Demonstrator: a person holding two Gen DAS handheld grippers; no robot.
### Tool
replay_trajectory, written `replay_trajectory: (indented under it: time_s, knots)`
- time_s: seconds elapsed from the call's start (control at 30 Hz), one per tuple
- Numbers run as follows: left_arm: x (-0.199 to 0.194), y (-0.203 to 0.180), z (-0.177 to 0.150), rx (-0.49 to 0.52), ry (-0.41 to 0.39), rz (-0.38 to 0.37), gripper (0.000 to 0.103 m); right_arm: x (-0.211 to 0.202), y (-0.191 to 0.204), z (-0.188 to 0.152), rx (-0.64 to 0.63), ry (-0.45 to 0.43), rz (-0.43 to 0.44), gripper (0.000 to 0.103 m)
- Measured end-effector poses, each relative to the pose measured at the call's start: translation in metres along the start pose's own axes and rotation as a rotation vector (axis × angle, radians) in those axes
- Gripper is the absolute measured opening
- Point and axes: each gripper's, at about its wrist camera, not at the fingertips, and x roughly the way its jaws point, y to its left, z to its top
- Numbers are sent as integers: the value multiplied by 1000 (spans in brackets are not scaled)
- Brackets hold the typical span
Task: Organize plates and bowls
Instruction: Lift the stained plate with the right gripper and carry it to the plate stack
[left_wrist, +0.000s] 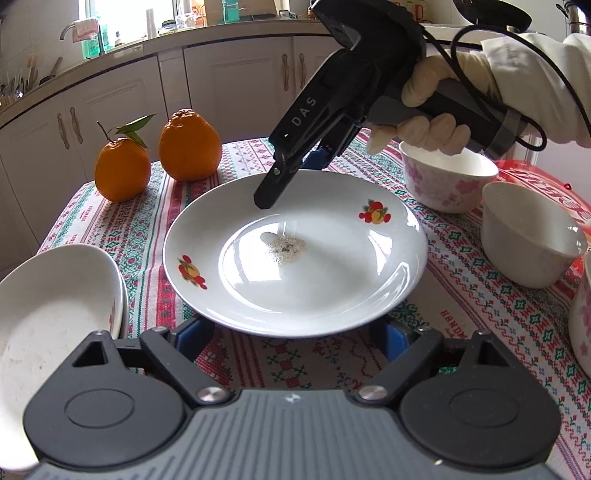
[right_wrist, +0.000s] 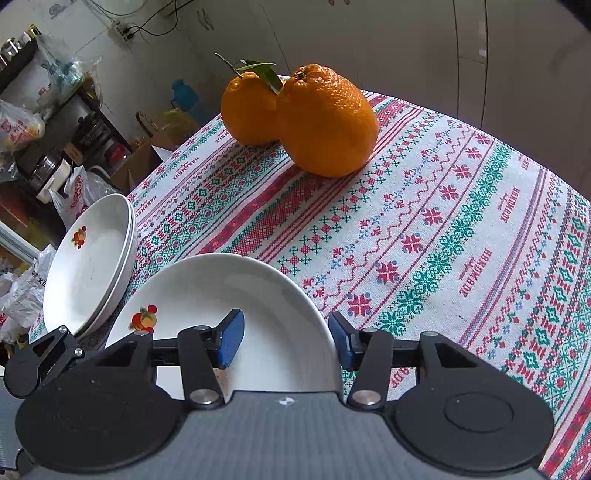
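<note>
A white plate with fruit prints (left_wrist: 295, 254) lies on the patterned tablecloth, crumbs at its middle. My left gripper (left_wrist: 295, 339) is open, its blue pads under the plate's near rim on both sides. My right gripper (left_wrist: 295, 173) (right_wrist: 286, 343) is open and straddles the plate's far rim (right_wrist: 236, 291), one pad inside, one outside. A stack of white plates (left_wrist: 55, 314) (right_wrist: 92, 258) sits to the left. A floral bowl (left_wrist: 447, 177) and a plain white bowl (left_wrist: 528, 236) stand at the right.
Two oranges (left_wrist: 155, 155) (right_wrist: 303, 114) sit at the far side of the table. A red item (left_wrist: 546, 184) lies behind the bowls. Another floral vessel (left_wrist: 581, 314) is at the right edge. Kitchen cabinets (left_wrist: 221, 81) stand beyond the table.
</note>
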Motion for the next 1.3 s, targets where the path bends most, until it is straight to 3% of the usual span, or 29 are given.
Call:
replay_trajectory:
  time_s: [0.27, 0.77, 1.3]
  knots:
    - [-5, 2, -2, 30, 5, -31, 91, -9, 1, -10, 62, -13, 12, 57]
    - [-43, 10, -4, 33, -1, -57, 90, -32, 40, -16, 34, -36, 19, 57]
    - [-95, 48, -16, -29, -31, 22, 90, -23, 110, 15, -73, -65, 74, 57]
